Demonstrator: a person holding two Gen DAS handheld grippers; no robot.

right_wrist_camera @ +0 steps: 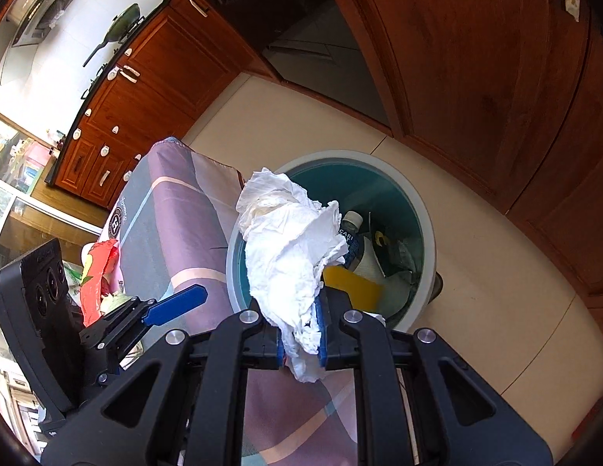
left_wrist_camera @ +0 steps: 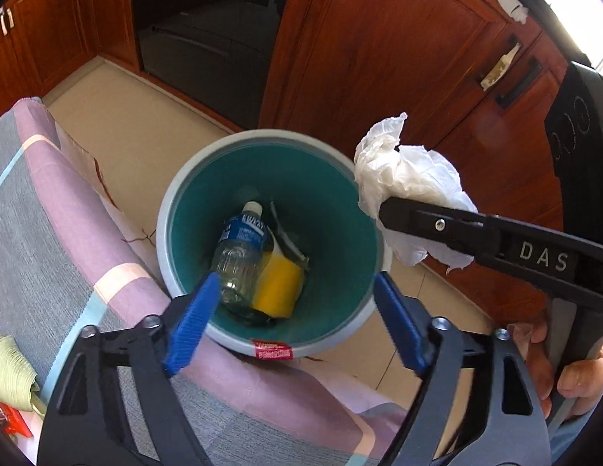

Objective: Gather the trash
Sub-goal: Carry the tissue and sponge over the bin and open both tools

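A: What are your fingers doing?
B: My left gripper [left_wrist_camera: 290, 322] is spread wide with nothing between its fingers, right above the bin [left_wrist_camera: 177, 233]. My right gripper [right_wrist_camera: 301, 334] pinches a crumpled tissue [right_wrist_camera: 290, 248].
A: Where's that tissue?
B: At the bin's rim, beside the cloth-covered surface [left_wrist_camera: 49, 202]. Down in the bin lie a bottle [left_wrist_camera: 239, 252] and a yellow piece [left_wrist_camera: 278, 287].

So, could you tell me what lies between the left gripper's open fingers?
In the left wrist view, nothing is gripped: between the left gripper fingers shows the trash bin below, holding a plastic bottle.
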